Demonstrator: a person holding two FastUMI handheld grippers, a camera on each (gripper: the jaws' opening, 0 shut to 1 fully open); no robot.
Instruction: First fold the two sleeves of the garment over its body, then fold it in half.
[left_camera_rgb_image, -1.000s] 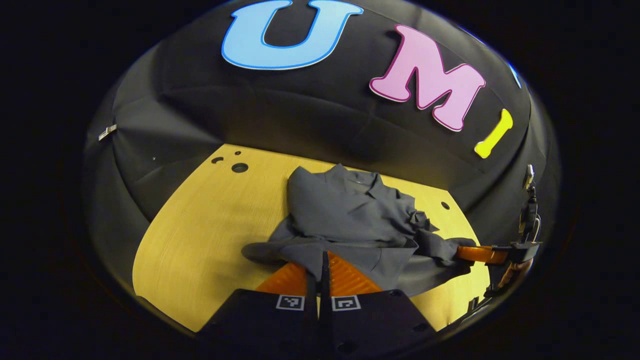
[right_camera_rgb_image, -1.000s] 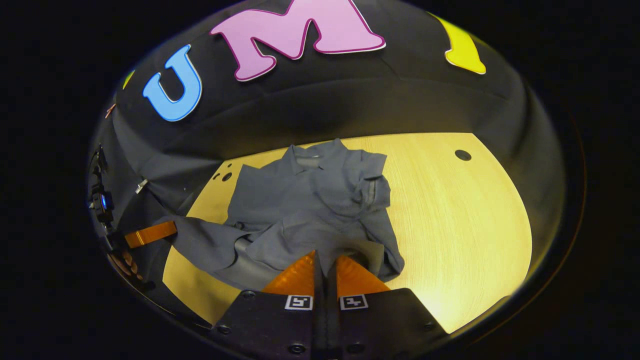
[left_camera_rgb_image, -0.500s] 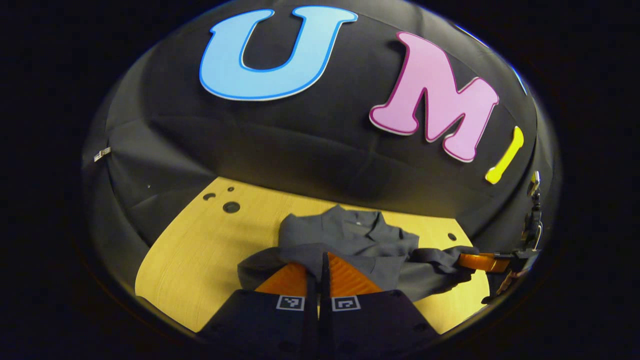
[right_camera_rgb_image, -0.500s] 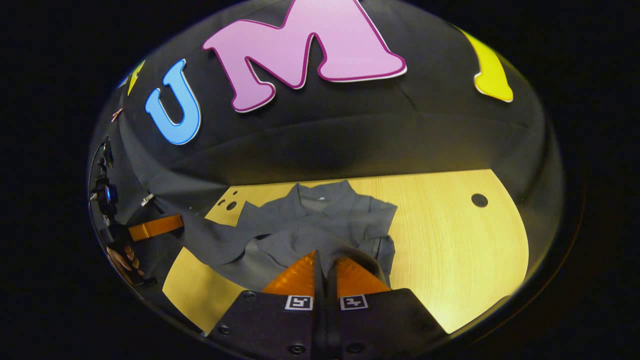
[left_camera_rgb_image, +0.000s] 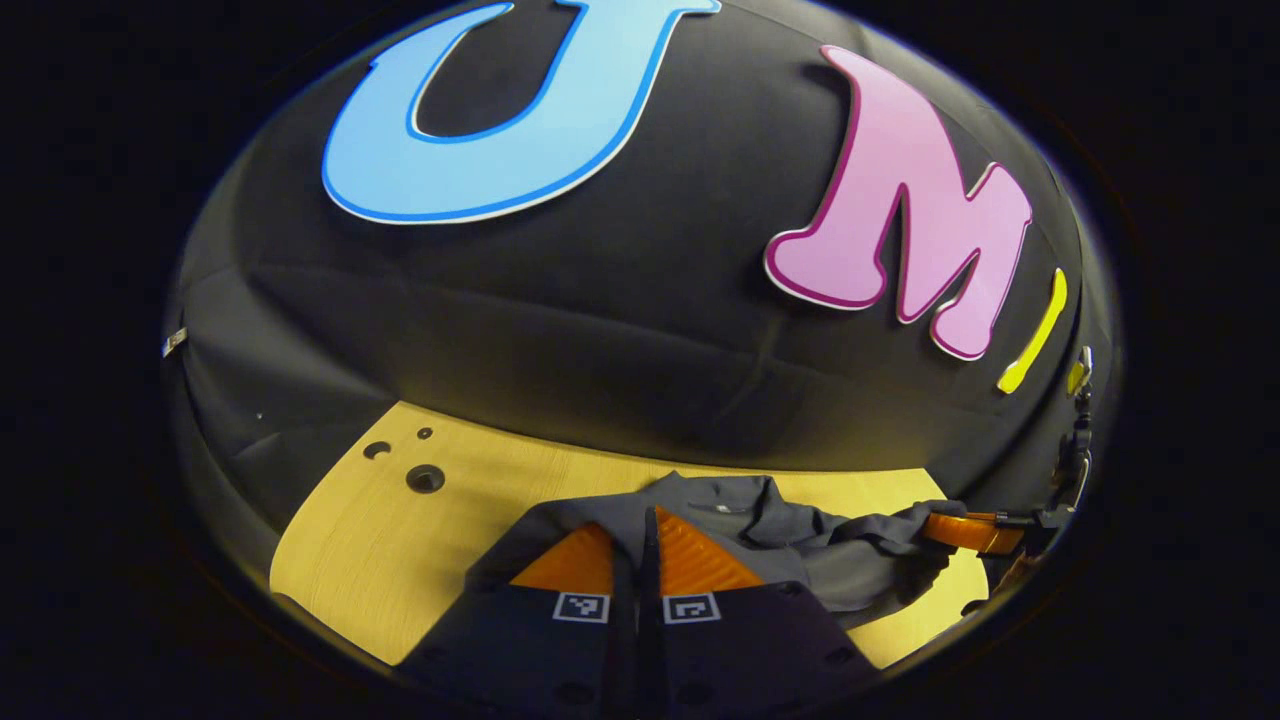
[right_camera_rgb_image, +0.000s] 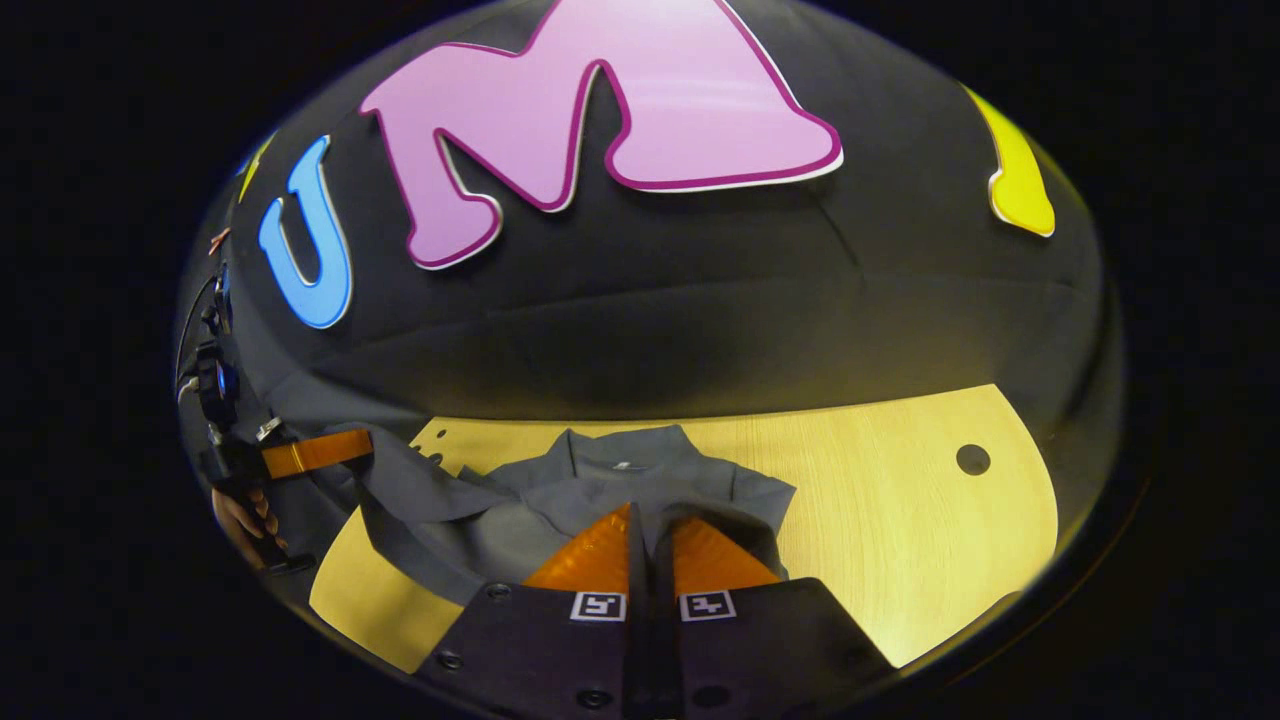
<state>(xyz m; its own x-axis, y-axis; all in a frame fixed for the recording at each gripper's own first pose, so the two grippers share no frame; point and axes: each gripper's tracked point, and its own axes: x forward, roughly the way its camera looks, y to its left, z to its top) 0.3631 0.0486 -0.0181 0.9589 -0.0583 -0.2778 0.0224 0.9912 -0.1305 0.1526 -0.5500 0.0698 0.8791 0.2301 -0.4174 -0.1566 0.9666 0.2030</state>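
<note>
A dark grey collared shirt (left_camera_rgb_image: 800, 545) lies on the yellow wooden table (left_camera_rgb_image: 380, 560), its collar (right_camera_rgb_image: 615, 462) toward the booth wall. My left gripper (left_camera_rgb_image: 648, 520) is shut on the shirt's lower edge, with cloth draped over its fingertips. My right gripper (right_camera_rgb_image: 650, 520) is likewise shut on the shirt's (right_camera_rgb_image: 520, 520) hem. In the left gripper view the right gripper (left_camera_rgb_image: 965, 530) shows at the far right, pinching cloth. In the right gripper view the left gripper (right_camera_rgb_image: 320, 452) shows at the far left, cloth stretched from it, with a hand (right_camera_rgb_image: 240, 515) below. The hem hangs raised between both grippers over the body.
The table (right_camera_rgb_image: 900, 540) has small round holes (left_camera_rgb_image: 425, 478) near the back left and one hole (right_camera_rgb_image: 972, 459) at the right. The black cloth wall stands close behind the collar. Bare tabletop lies to the right of the shirt in the right gripper view.
Both grippers have carried the held hem forward toward the collar. The wall looms closer and far less of the shirt's body shows ahead of the fingers.
</note>
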